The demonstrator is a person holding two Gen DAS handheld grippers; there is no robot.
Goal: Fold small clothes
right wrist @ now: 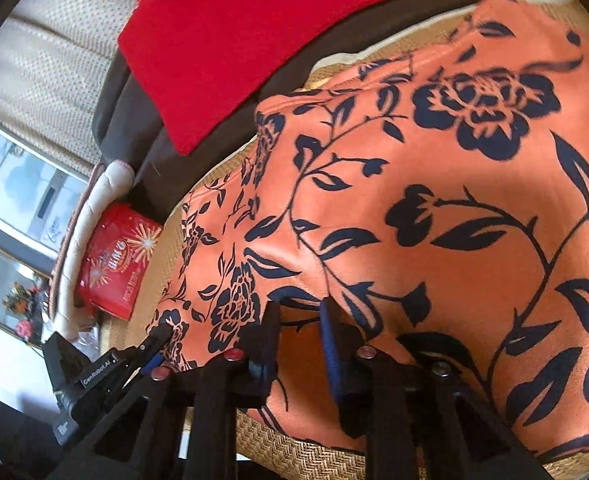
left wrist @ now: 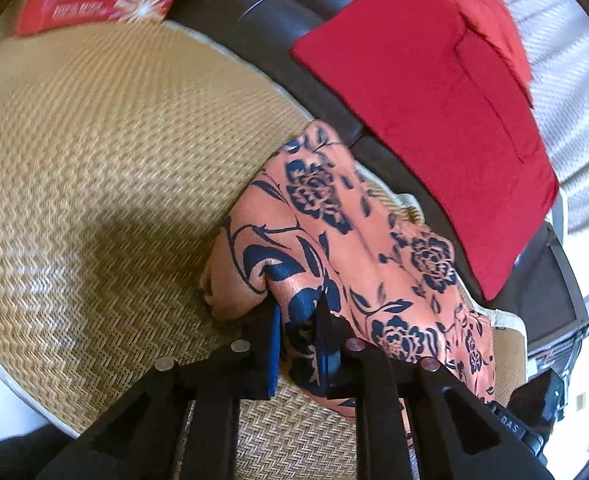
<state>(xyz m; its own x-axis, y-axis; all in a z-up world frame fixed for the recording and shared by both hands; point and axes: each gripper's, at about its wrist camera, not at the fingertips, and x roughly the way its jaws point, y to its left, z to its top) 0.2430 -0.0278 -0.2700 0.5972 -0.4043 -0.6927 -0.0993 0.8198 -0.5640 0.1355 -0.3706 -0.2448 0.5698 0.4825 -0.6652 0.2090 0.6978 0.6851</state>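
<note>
Centrally, the orange floral garment [right wrist: 434, 184] lay on the woven straw mat [left wrist: 106, 168], one long fold running away from the grippers toward the dark sofa edge [left wrist: 278, 12]. Its near hem was bunched and lifted slightly off the mat.

The left gripper [left wrist: 298, 332] was nearly closed on that hem: a fold of the orange cloth sat pinched between its blue pads [left wrist: 272, 344], and the jaws stood only a narrow gap apart. In the right wrist view this gripper appeared at the lower left [right wrist: 156, 338], its tip touching the garment's corner.

The right gripper [right wrist: 300, 340] was likewise almost shut, with the garment's edge drawn up between its two fingers [right wrist: 332, 344] and the cloth visibly gathered there. Both grippers pointed downward at the mat.

Beyond the garment, a folded red cloth [left wrist: 426, 112] rested on the sofa edge, apart from the orange piece. A red printed packet [right wrist: 116, 268] lay at the mat's far side, near a cream cushion [right wrist: 106, 188]. White ribbed fabric [left wrist: 566, 80] covered the surface behind the red cloth.
</note>
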